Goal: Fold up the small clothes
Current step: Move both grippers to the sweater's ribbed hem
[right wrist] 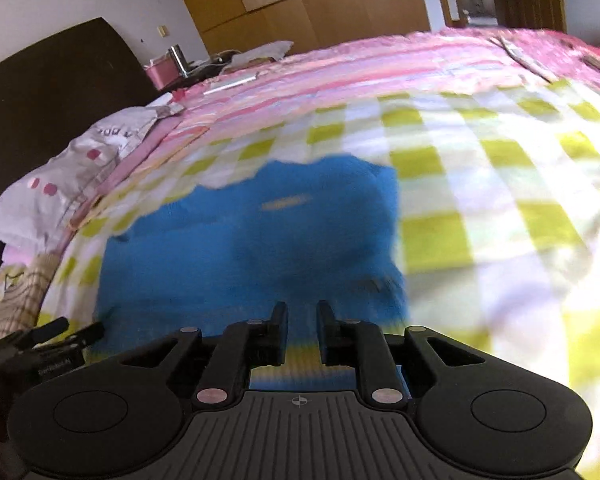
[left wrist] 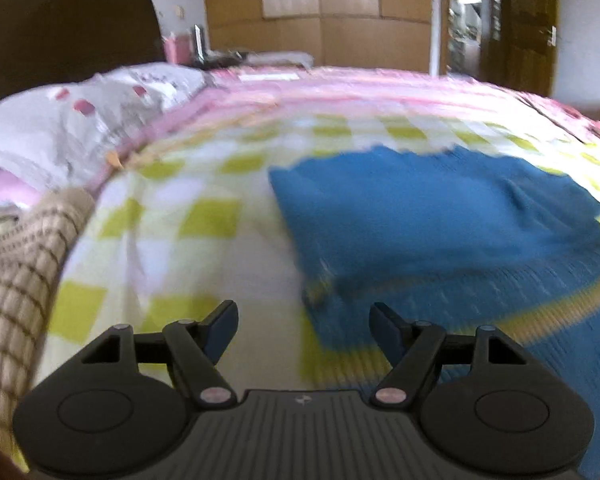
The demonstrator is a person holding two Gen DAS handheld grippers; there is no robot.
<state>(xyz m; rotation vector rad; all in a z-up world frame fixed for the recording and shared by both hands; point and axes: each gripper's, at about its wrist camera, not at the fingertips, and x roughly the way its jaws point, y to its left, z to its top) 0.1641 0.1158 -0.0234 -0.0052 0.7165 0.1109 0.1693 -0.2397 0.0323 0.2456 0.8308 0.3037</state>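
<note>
I see a bed under a green-and-white checked sheet (left wrist: 204, 216) with a pink striped cover (right wrist: 340, 76) at its far side, a pale pillow (left wrist: 60, 128) and dark headboard (left wrist: 60, 28) at the left, and wooden wardrobes (left wrist: 320, 8) along the far wall. The blue knitted garment (left wrist: 440, 220) lies flat on the sheet, partly folded. My left gripper (left wrist: 304, 320) hovers over its near left corner with jaws wide and empty, while my right gripper (right wrist: 302, 320) tilts down over its near edge, jaws narrow with nothing between them.
</note>
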